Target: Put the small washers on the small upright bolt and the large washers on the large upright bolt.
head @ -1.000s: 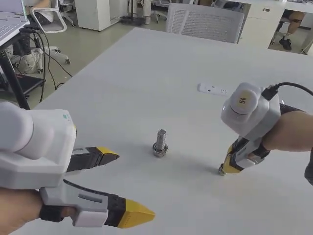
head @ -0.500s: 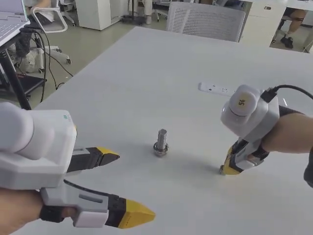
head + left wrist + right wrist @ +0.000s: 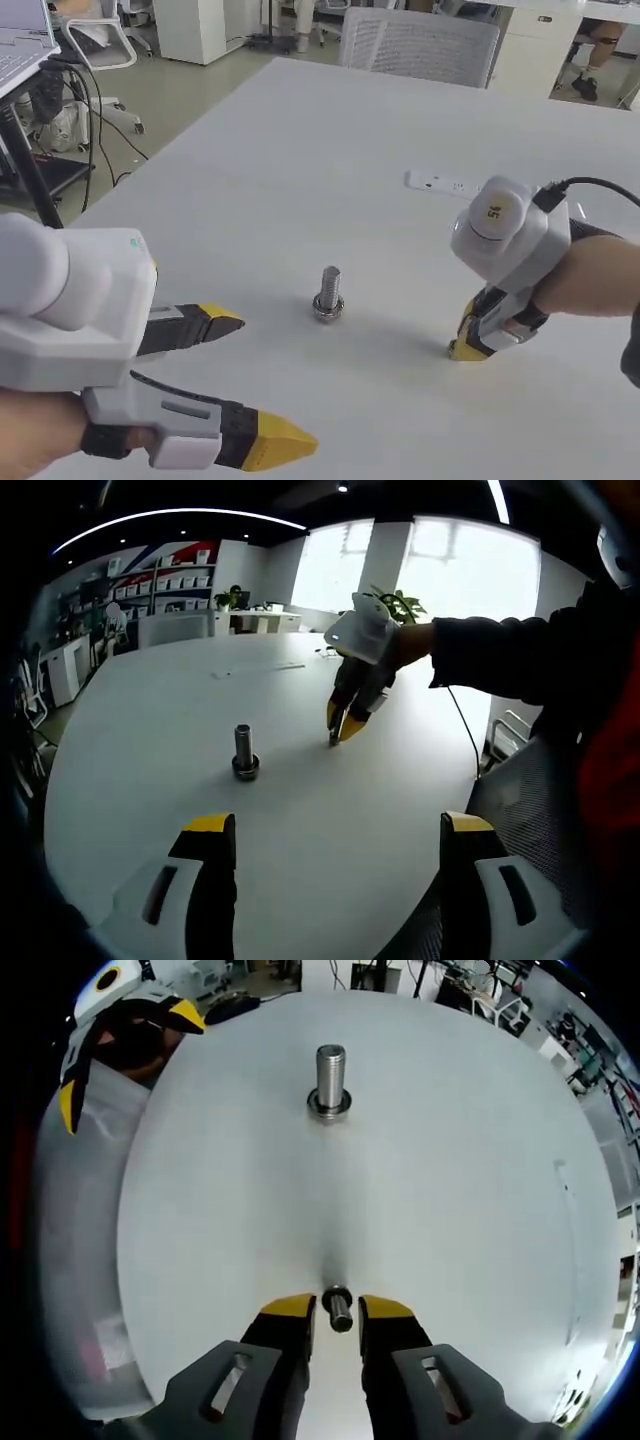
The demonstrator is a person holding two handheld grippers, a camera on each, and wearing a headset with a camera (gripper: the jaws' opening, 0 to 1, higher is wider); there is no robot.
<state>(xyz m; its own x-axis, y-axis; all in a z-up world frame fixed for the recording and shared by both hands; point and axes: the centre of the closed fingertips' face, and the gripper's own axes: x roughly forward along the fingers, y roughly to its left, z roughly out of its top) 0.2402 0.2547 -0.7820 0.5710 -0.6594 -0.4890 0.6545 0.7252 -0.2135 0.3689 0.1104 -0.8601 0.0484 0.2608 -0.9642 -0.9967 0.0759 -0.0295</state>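
The left gripper (image 3: 255, 380) lies low and nearly level, jaws spread wide, with the left hand (image 3: 35, 440) behind it. Ahead and to its right, the right gripper (image 3: 468, 346) tips steeply down, its tips at the desk (image 3: 300, 150). Its jaws are drawn nearly together around a small bolt (image 3: 339, 1310), and whether they pinch it is unclear. The right hand (image 3: 590, 285) holds it from behind.

White boxy plastic left gripper (image 3: 258, 380) w/ tiny teal mark on housing; slotted pale-grey jaw arms, blk mid-sections, yellow wedge tips. Matching white right gripper (image 3: 468, 347), rounded top w/ round yellow sticker (image 3: 495, 211), dark digits on it. Thin blk cable (image 3: 590, 183) off its rear. Dark long sleeve (image 3: 500, 650) on right arm; red fabric (image 3: 612, 780) nr it
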